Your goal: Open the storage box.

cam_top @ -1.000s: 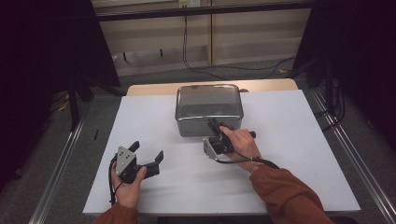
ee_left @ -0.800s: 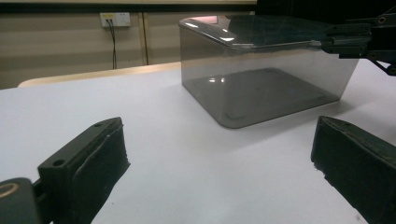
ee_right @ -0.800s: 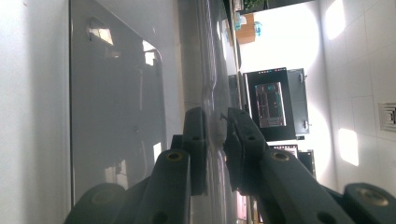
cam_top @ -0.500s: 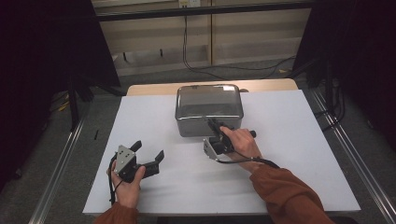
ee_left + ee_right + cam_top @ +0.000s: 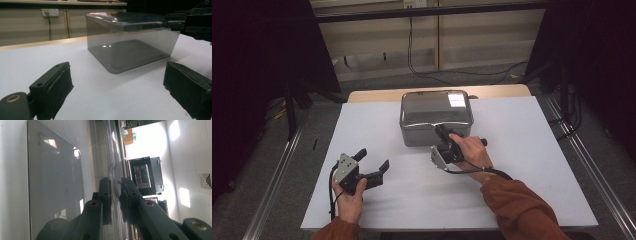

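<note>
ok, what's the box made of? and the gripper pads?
Box: likely smoked translucent plastic, glossy; its floor shows through the walls and the lid mirrors lights. Left gripper pads: seemingly matte black foam or rubber with rough edges. Tabletop: matte white, material unclear.

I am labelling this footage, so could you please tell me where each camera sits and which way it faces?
High view: above the person's side, facing forward and down on the table; both forearms, left gripper, right gripper.
Left gripper view: low over the table, facing the clear box; own two jaws spread wide.
Right gripper view: rolled sideways at the box's lid; own jaws closed on its rim.
Shared: all three show the box; the left gripper view also catches the right gripper.
</note>
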